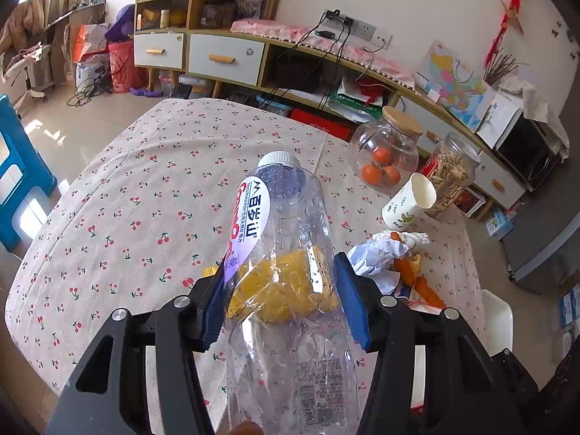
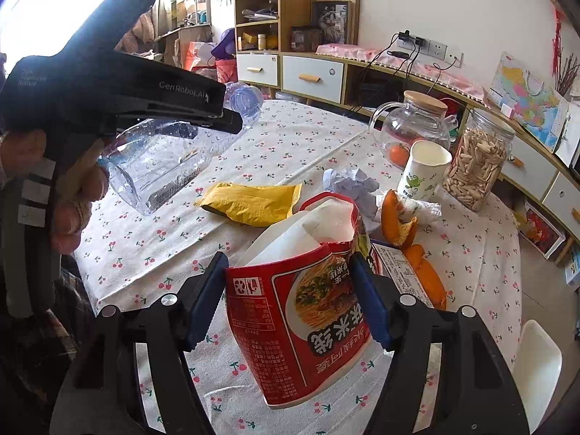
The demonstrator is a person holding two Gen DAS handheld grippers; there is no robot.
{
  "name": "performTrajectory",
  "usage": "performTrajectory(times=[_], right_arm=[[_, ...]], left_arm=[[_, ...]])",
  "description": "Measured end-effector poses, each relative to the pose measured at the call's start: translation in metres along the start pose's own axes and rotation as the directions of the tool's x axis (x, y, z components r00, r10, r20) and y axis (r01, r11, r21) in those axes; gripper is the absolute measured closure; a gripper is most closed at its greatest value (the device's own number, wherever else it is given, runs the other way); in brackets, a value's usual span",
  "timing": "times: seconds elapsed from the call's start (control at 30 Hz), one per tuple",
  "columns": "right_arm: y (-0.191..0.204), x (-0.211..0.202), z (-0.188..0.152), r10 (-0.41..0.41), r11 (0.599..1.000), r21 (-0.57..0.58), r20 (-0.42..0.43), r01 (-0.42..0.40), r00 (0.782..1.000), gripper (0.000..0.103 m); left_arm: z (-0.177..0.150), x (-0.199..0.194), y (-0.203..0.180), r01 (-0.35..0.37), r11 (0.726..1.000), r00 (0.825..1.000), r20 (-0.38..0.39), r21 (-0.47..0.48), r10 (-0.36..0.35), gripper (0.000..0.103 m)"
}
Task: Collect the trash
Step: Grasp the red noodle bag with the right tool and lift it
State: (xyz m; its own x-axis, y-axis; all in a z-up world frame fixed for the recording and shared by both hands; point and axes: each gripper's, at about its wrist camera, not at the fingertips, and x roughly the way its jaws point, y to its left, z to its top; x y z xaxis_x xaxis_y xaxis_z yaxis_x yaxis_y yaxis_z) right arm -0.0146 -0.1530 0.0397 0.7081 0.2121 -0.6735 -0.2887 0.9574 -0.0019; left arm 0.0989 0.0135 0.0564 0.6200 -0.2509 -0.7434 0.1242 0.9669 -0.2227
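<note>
Trash is what's spread over the cherry-print tablecloth (image 2: pixel 290 137), and both grippers already have a piece each. The left gripper (image 1: pixel 281 299) is clamped on a clear plastic water bottle (image 1: pixel 286 253) — blue pads pressed against its sides around the middle, white cap pointing away from the camera, the whole thing lifted off the table. You can see the same bottle from the right wrist view, held up at the left with the person's hand (image 2: pixel 72 195) on the handle below it.

The right gripper (image 2: pixel 290 297) is squeezing a red instant noodle cup (image 2: pixel 301 311), which looks dented and tilted, with its white lid peeled up at the top. It's in the air too, over the near edge of the table.

Still lying on the cloth: a yellow snack wrapper (image 2: pixel 250 201) flat in the middle, a crumpled ball of white paper (image 2: pixel 351 185) to its right, and orange peel (image 2: pixel 397 221) with a wad of tissue just beside it. More peel sits closer to the near edge, next to a small printed box.

Behind the litter there's a paper cup (image 2: pixel 422 170), a glass jar with oranges (image 2: pixel 409 127) and a jar of seeds (image 2: pixel 478 166) — all upright near the far right edge.
</note>
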Motion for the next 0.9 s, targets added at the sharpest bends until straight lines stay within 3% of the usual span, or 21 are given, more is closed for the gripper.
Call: performTrajectory(times=[0.17,0.5,0.9], right_arm=[[-0.011,-0.008,0.006,-0.009,0.999,0.034,0.032,0.008,0.999,0.038],[-0.028,-0.022,0.012,-0.112,0.992,0.077,0.098,0.104,0.989,0.037],[-0.067,-0.039,0.011,-0.255,0.956,0.184,0.139,0.228,0.957,0.037]], left_arm=[[-0.001,-0.002,-0.002,0.006,1.0,1.0,0.009,0.001,-0.006,0.049],[-0.004,-0.002,-0.012,0.023,1.0,1.0,0.021,0.008,-0.024,0.049],[-0.007,-0.005,-0.038,0.074,0.997,0.996,0.052,0.025,-0.075,0.049]])
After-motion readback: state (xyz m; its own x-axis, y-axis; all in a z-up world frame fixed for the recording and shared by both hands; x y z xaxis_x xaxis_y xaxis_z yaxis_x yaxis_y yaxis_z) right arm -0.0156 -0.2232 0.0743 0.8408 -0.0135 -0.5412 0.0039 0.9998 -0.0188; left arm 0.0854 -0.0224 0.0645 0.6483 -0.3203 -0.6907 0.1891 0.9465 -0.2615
